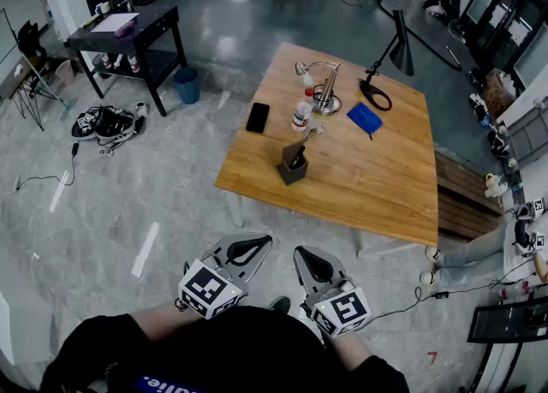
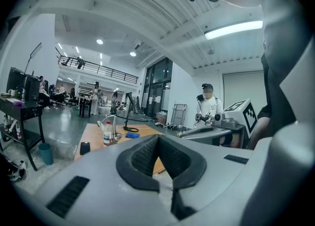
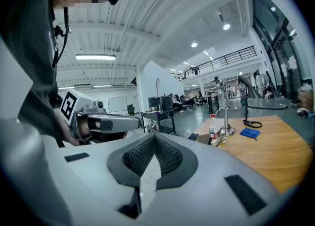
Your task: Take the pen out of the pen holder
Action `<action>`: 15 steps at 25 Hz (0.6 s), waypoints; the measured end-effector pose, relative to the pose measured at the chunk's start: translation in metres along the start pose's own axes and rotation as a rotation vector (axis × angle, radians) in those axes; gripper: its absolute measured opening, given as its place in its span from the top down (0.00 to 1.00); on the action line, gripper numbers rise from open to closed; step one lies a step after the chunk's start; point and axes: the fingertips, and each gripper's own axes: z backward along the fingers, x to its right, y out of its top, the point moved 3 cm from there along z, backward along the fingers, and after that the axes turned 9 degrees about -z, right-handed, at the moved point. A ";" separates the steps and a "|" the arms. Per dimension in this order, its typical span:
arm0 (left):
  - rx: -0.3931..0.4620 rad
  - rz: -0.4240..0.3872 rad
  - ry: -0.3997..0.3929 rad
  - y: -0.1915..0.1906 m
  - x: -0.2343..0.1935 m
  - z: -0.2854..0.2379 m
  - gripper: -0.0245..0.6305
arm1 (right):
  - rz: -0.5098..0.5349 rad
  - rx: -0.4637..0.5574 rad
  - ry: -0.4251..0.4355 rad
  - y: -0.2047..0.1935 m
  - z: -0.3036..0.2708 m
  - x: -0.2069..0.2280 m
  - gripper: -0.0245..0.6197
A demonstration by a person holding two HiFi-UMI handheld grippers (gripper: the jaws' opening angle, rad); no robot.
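Standing well apart from the table (image 1: 377,186), the person holds the left gripper (image 1: 255,244) and the right gripper (image 1: 306,256) low and close to the body, side by side. The left one's fingers (image 2: 140,158) are pressed together with nothing between them, and the right one's fingers (image 3: 170,158) likewise. I judge this is only a carrying pose, because nothing is within reach. The pen holder (image 1: 292,166) stands near the table's closest edge, at twelve o'clock from the grippers, with the pen (image 1: 297,158) sticking up inside it. A phone (image 1: 258,116) lies at eleven o'clock from the holder. The approach is not yet begun.
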 end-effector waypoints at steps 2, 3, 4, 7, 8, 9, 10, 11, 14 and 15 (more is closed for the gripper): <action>0.000 -0.001 -0.001 0.001 0.000 0.000 0.95 | 0.000 0.000 -0.001 0.000 0.000 0.000 0.95; 0.000 -0.001 -0.001 0.001 0.000 -0.001 0.95 | 0.000 0.000 -0.001 0.001 0.001 0.000 0.95; -0.001 -0.001 -0.002 0.001 0.000 -0.001 0.95 | -0.001 0.000 -0.001 0.001 0.001 0.001 0.95; -0.001 0.001 0.000 0.002 0.000 -0.003 0.95 | -0.001 -0.004 0.000 0.002 0.000 0.002 0.95; -0.002 0.002 0.001 0.002 -0.001 -0.003 0.95 | -0.001 -0.005 0.001 0.002 0.000 0.003 0.95; -0.004 0.003 0.001 0.001 -0.001 -0.004 0.95 | -0.001 -0.005 0.002 0.002 -0.001 0.003 0.95; -0.006 0.006 0.002 0.000 -0.001 -0.005 0.95 | -0.003 -0.003 0.004 0.002 -0.001 0.004 0.95; -0.008 0.008 0.004 -0.001 -0.002 -0.006 0.95 | -0.006 0.001 0.006 0.002 -0.001 0.004 0.95; -0.014 0.016 0.019 -0.002 -0.005 -0.011 0.95 | -0.015 0.012 0.019 0.004 -0.002 0.007 0.95; -0.015 0.017 0.024 -0.001 -0.005 -0.013 0.95 | -0.015 0.014 0.023 0.005 -0.002 0.008 0.95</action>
